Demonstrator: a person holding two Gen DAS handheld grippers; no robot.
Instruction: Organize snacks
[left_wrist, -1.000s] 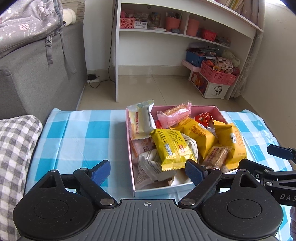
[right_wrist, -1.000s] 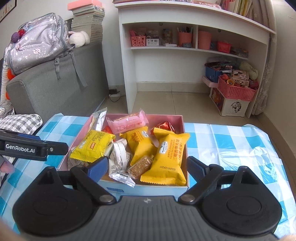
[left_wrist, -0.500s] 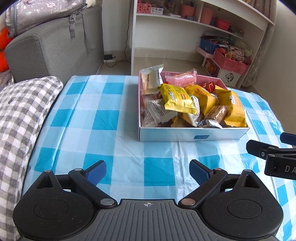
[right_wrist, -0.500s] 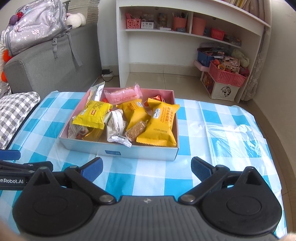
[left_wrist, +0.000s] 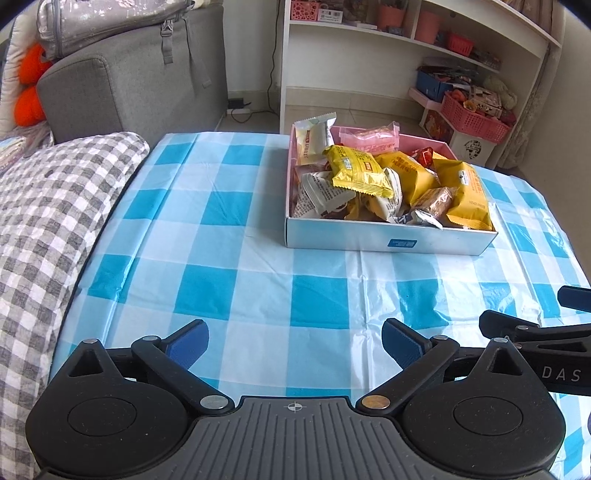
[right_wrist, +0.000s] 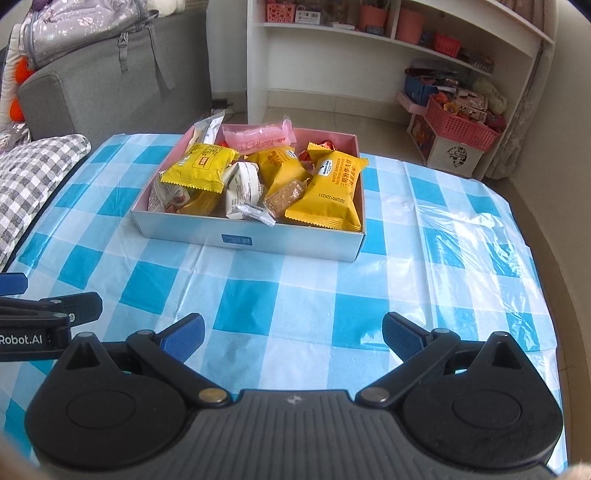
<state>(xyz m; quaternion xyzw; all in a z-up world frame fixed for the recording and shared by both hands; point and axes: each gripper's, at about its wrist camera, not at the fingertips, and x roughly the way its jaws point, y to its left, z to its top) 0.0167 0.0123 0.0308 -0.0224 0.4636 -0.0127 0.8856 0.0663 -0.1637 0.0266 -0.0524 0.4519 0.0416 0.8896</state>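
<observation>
Hovering low over the near part of the blue-and-white checked plastic tablecloth (left_wrist: 229, 236), the left claw (left_wrist: 294, 341) has its blue-padded fingers spread wide and grips nothing. The right claw (right_wrist: 293, 334) hangs just beside it, equally released and empty (each shows at the edge of the other's view). Both sit well apart from the shallow cardboard box with a pale outer wall and pink lining (right_wrist: 258, 240), which rests farther back on the table. Piled inside are the snacks: a large yellow foil packet (right_wrist: 327, 192) at the right, a smaller yellow packet (right_wrist: 201, 168) on top at the left, a pink wrapped bar (right_wrist: 258, 138) along the far wall, and a white wrapper (right_wrist: 242, 184) in the middle. Left of the table lies a grey-and-white gingham cushion (left_wrist: 48, 206); beyond stand a grey sofa (left_wrist: 129, 81) and white shelving (right_wrist: 369, 55).
</observation>
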